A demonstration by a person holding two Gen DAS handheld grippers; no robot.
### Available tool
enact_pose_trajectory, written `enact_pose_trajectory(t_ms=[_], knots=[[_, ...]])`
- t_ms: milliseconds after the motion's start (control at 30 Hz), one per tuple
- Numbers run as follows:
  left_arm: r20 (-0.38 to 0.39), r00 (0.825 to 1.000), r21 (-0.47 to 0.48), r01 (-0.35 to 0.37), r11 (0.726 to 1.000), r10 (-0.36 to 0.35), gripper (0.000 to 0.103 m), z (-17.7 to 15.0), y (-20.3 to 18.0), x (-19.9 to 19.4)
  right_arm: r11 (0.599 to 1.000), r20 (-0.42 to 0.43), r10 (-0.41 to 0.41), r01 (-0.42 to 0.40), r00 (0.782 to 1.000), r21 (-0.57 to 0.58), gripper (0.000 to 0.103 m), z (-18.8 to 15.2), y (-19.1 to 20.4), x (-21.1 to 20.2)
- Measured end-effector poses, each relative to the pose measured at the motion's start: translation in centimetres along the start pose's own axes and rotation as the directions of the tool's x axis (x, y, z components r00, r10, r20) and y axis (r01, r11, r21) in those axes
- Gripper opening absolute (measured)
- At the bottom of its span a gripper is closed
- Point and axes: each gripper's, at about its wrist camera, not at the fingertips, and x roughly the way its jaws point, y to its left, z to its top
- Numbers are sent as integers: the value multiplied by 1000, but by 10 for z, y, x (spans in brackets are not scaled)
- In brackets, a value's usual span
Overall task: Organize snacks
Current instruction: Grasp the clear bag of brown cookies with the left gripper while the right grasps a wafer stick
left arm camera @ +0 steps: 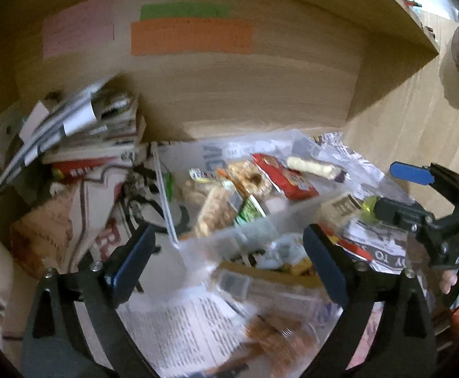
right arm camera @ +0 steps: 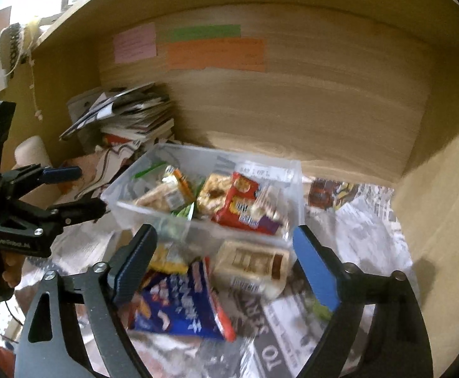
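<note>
Since the clear bin (right arm camera: 204, 189) at the shelf's back edge already holds most snacks, work the loose ones on the newspaper (right arm camera: 355, 236) in front: blue bag (right arm camera: 179, 305), then wafer pack (right arm camera: 251, 264). Right gripper (right arm camera: 226, 261) gapes wide, empty; left gripper (left arm camera: 229, 261) likewise. Close squarely, lift over the rim.

Snack packets (right arm camera: 229, 201) lie in a bin (right arm camera: 204, 157) on newspaper (right arm camera: 355, 230), magazines (right arm camera: 135, 116) stacked behind-left
</note>
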Motion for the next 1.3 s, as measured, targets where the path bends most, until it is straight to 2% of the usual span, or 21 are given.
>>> enact_pose_trajectory(t_ms=[200, 467, 633, 800, 900, 1033, 1100, 1267, 1300], knots=[[-75, 997, 1, 34, 999, -34, 97, -16, -17, 13, 1000, -43, 0, 1, 999, 31, 89, -25, 5, -1], [-82, 996, 34, 36, 999, -33, 97, -43, -30, 0, 999, -95, 18, -14, 995, 40, 89, -54, 16, 0], [-87, 995, 25, 54, 998, -52, 97, -63, -30, -15, 999, -78, 29, -28, 997, 23, 89, -55, 24, -7], [-127, 991, 25, 41, 999, -38, 97, -79, -32, -3, 999, -54, 43, -42, 998, 10, 89, -51, 33, -12], [-159, 986, 3, 43, 999, -42, 97, -85, -28, 10, 998, -51, 59, -59, 997, 8, 89, -51, 40, -12], [-166, 981, -85, 90, 992, -103, 97, -87, -19, 20, 995, -50, 97, -97, 994, 3, 89, -49, 50, -10], [-157, 980, -108, 105, 989, -122, 94, -87, -16, 20, 992, -53, 126, -127, 991, -2, 89, -47, 58, -5], [-139, 973, -115, 167, 979, -182, 63, -88, -12, 10, 984, -73, 173, -175, 982, -23, 88, -41, 76, 14], [-137, 974, -115, 167, 979, -182, 61, -90, -10, 7, 983, -78, 182, -184, 980, -25, 88, -40, 77, 17]])
